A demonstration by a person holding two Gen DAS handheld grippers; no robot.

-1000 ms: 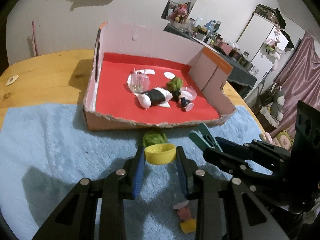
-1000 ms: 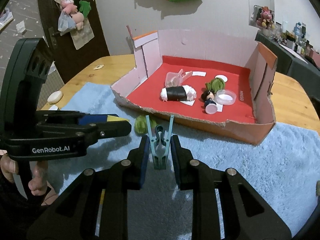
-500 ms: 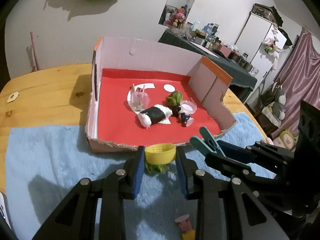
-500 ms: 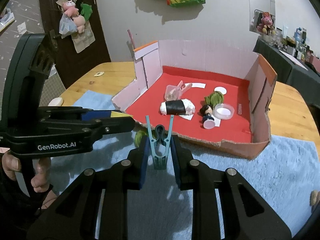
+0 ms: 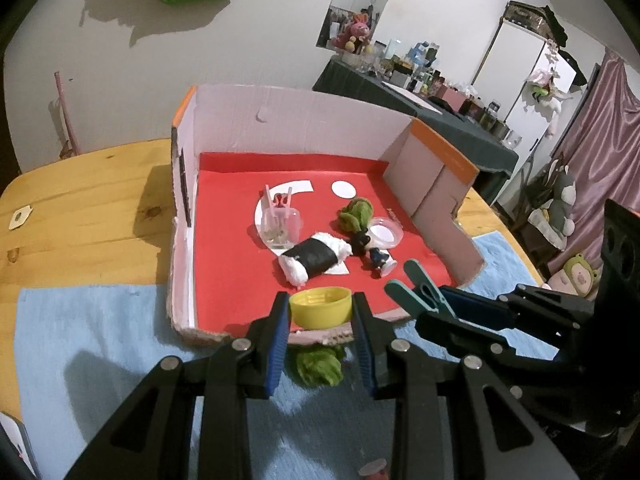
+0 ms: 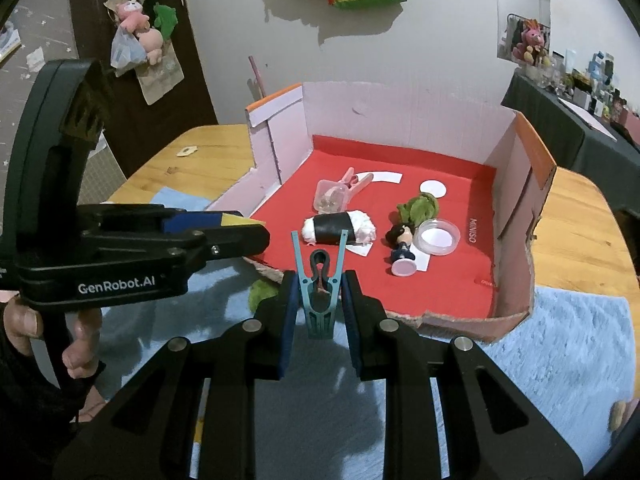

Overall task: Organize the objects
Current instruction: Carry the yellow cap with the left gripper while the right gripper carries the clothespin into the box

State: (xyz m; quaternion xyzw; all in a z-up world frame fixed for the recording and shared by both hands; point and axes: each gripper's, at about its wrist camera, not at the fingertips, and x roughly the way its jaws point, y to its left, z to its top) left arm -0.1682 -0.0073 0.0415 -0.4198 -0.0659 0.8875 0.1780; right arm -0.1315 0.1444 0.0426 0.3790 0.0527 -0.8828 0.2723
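My left gripper (image 5: 320,312) is shut on a yellow bottle cap (image 5: 320,306) and holds it over the front edge of the cardboard box with the red floor (image 5: 224,280). My right gripper (image 6: 319,304) is shut on a teal clothespin (image 6: 319,288), just before the box's front wall (image 6: 460,322). The clothespin also shows in the left wrist view (image 5: 416,288). In the box lie a sushi-roll toy (image 5: 314,258), a clear cup (image 5: 280,226), a green fuzzy toy (image 5: 356,214), a small figurine (image 5: 376,256) and a clear lid (image 5: 386,232).
A second green fuzzy toy (image 5: 318,366) lies on the blue towel (image 5: 80,340) just outside the box, under my left gripper. The towel covers a wooden table (image 5: 80,208). A small pink item (image 5: 374,470) lies near the front edge.
Both grippers have risen and moved forward toward the box with their objects. The yellow cap now hangs over the box's front edge; the green toy on the towel has fallen behind it.
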